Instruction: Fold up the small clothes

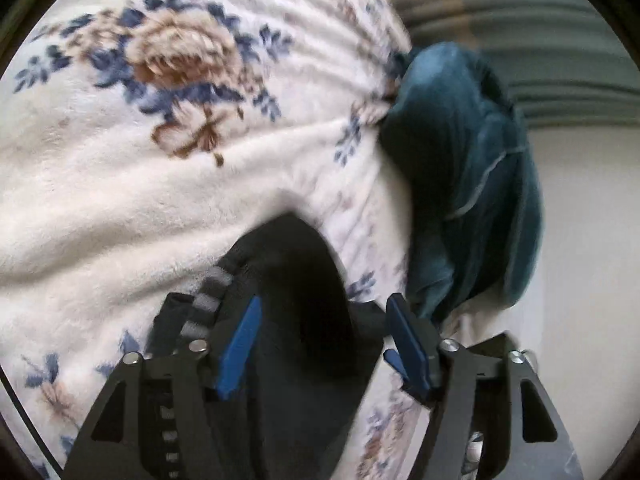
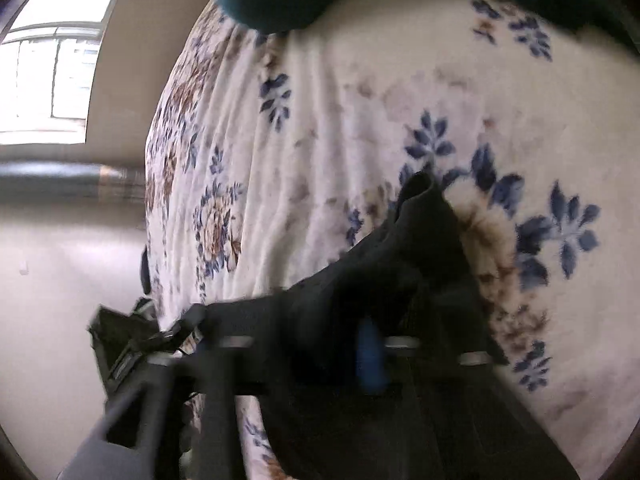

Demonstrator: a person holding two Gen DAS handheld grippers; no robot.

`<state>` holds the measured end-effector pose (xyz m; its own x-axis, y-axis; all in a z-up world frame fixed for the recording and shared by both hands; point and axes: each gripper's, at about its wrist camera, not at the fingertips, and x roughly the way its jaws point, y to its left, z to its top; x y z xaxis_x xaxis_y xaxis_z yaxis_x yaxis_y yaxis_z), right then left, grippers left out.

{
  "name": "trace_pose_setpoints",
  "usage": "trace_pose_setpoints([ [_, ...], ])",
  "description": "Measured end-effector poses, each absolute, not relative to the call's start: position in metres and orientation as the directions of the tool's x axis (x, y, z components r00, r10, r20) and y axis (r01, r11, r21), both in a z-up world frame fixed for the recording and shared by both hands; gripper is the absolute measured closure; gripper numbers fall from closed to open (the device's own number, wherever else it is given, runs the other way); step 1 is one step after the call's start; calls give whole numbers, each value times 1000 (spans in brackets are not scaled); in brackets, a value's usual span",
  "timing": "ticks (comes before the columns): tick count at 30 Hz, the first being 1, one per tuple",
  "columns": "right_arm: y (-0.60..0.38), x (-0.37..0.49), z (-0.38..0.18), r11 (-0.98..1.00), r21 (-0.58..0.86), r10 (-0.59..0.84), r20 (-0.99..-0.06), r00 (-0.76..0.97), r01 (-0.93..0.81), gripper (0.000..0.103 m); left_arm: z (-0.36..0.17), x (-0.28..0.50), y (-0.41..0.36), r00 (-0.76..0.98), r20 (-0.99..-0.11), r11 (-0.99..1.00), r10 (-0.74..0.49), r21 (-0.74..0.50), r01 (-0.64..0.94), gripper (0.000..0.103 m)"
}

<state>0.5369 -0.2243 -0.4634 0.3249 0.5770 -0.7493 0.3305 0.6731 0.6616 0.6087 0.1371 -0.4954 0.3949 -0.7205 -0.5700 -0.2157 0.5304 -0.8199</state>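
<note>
Striped band: a grey-and-black ribbed edge [image 1: 210,300] runs along the left side of the black garment [image 1: 296,292]; a judgement, it is the firmest place to pinch.
Left claw [image 1: 324,340]: blue fingers spread, the garment lying between them, neither pad clearly pressing it.
Black garment: soft, thin and light by its look; it lies bunched on the floral blanket [image 1: 120,200], near both claws; likely to sag and crumple unless held at an edge or corner.
Teal garment [image 1: 464,176]: heaped at the blanket's right edge, apart from the black one.
Right claw [image 2: 370,354]: blurred and draped in black cloth; I cannot tell whether it pinches.
</note>
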Motion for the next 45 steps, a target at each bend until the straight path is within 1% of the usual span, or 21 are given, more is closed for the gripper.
trace_pose_setpoints([
  [1,-229,534,-461,664,672,576,-739,350,327,34,-494,601,144,407,-566,525,-717,-822,-218,40],
  [4,-243,519,-446,690,655,540,-749,384,307,34,-488,594,144,387,-664,661,-640,-732,-163,40],
  [6,-244,514,-439,754,592,479,-793,377,286,34,-490,597,128,327,-791,819,-517,-569,-81,40],
  [10,-236,517,-452,850,459,376,-873,311,259,34,-512,609,98,282,-878,919,-387,-392,41,42],
  [11,-233,520,-461,849,463,389,-873,293,255,35,-514,612,93,289,-884,928,-368,-368,54,49],
  [12,-229,525,-468,856,454,388,-880,274,248,35,-515,613,89,303,-873,923,-382,-379,72,84],
  [13,-225,532,-474,863,449,387,-882,270,229,50,-515,614,87,311,-877,929,-367,-364,71,97],
  [14,-220,536,-477,878,431,372,-888,272,208,90,-513,613,90,338,-871,931,-357,-363,47,96],
  [15,-217,538,-480,889,407,349,-899,267,209,96,-511,612,97,361,-854,919,-375,-394,24,97],
  [21,-232,528,-469,865,423,324,-881,344,269,97,-503,598,107,376,-878,942,-297,-334,-35,96],
  [25,-221,541,-459,938,269,190,-928,320,221,99,-522,617,107,288,-907,936,-306,-343,-85,92],
  [28,-229,552,-461,948,242,180,-945,274,209,98,-509,606,113,301,-863,896,-405,-440,-56,75],
  [30,-241,545,-462,907,359,305,-921,243,221,91,-499,590,116,308,-843,880,-441,-474,-36,60],
  [32,-244,530,-462,887,415,372,-902,220,201,61,-501,572,115,269,-851,881,-450,-473,-21,60],
  [34,-243,512,-465,873,450,416,-889,194,190,59,-506,559,112,239,-874,898,-423,-439,-17,60],
  [37,-242,481,-468,869,449,422,-892,165,206,59,-511,541,107,233,-887,912,-399,-409,6,63],
  [39,-243,461,-473,840,482,458,-876,153,247,59,-512,536,103,247,-894,925,-375,-380,29,96],
  [42,-235,445,-493,832,475,464,-879,111,287,59,-508,531,107,282,-898,936,-339,-353,2,100],
  [43,-231,441,-501,835,468,461,-882,97,289,62,-509,532,110,286,-905,943,-314,-333,-19,100],
  [44,-227,436,-505,844,451,444,-891,95,289,86,-509,532,115,284,-920,954,-271,-296,-49,101],
  [45,-225,434,-506,853,430,422,-902,94,295,86,-510,531,122,276,-927,956,-256,-285,-71,101],
])
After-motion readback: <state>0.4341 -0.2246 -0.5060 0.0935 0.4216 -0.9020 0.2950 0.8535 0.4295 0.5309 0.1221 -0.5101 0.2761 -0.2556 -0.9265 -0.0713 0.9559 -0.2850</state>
